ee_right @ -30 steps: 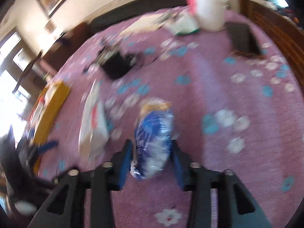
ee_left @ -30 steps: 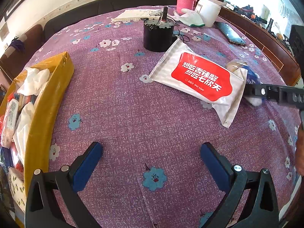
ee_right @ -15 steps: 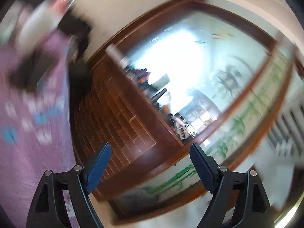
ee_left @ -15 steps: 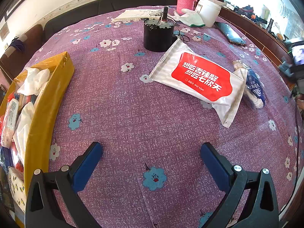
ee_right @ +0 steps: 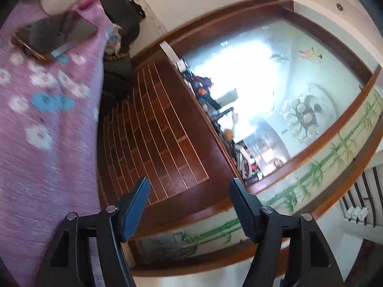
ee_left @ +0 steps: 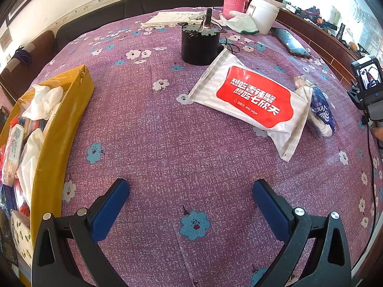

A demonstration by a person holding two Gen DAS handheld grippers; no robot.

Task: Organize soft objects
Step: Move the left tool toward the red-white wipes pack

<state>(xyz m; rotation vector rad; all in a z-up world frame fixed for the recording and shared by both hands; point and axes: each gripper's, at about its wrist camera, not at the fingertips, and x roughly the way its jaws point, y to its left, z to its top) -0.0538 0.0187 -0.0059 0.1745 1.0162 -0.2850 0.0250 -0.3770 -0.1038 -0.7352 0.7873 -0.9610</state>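
At the far left my yellow box holds crumpled tissues and packets. My left gripper hangs wide and empty over the purple flowered tablecloth. Further right lies the red-and-white wet wipe pack, the blue tissue packet touching its right end. My right gripper gapes, empty, tipped toward a wooden-framed window.

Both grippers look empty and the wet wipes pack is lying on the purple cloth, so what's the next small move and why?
Probably reach the left gripper, open and empty, forward to the wet wipes pack. It lies loose on the cloth straight ahead, outside the yellow box that already holds soft things, while the right gripper is turned away toward the wooden wall.
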